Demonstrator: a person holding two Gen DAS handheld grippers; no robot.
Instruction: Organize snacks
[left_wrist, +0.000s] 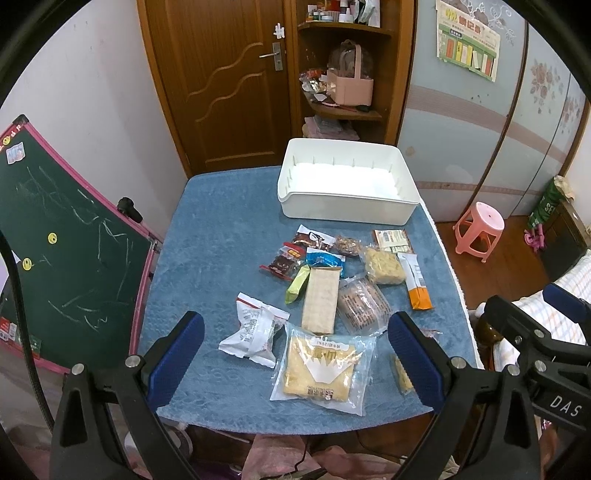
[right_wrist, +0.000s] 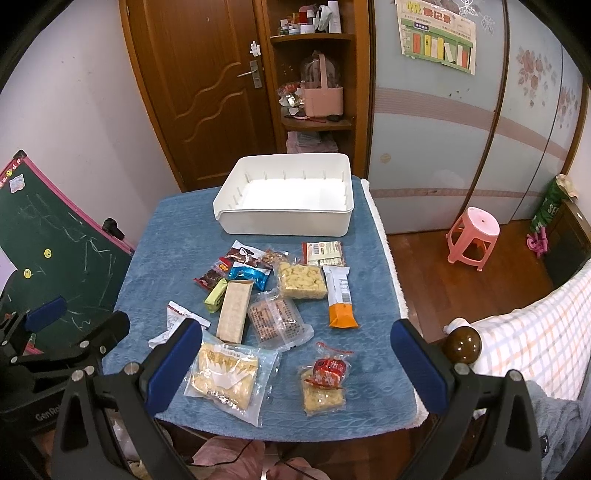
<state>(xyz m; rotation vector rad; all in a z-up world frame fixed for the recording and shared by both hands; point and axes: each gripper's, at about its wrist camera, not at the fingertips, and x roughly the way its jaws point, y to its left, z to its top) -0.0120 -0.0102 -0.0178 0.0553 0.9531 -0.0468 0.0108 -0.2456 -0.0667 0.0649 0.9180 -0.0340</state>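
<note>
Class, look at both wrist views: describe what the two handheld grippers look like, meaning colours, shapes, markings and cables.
The left gripper and right gripper match: black angular frames with silver bolts and two flat fingers faced with ribbed blue pads. White lettering marks their bodies, "DAS" on the right one, "GenRo" on the left. A black cable curves beside the left gripper.

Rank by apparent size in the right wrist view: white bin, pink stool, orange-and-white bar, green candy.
1. white bin
2. pink stool, though it stands farther off on the floor
3. orange-and-white bar
4. green candy
</note>
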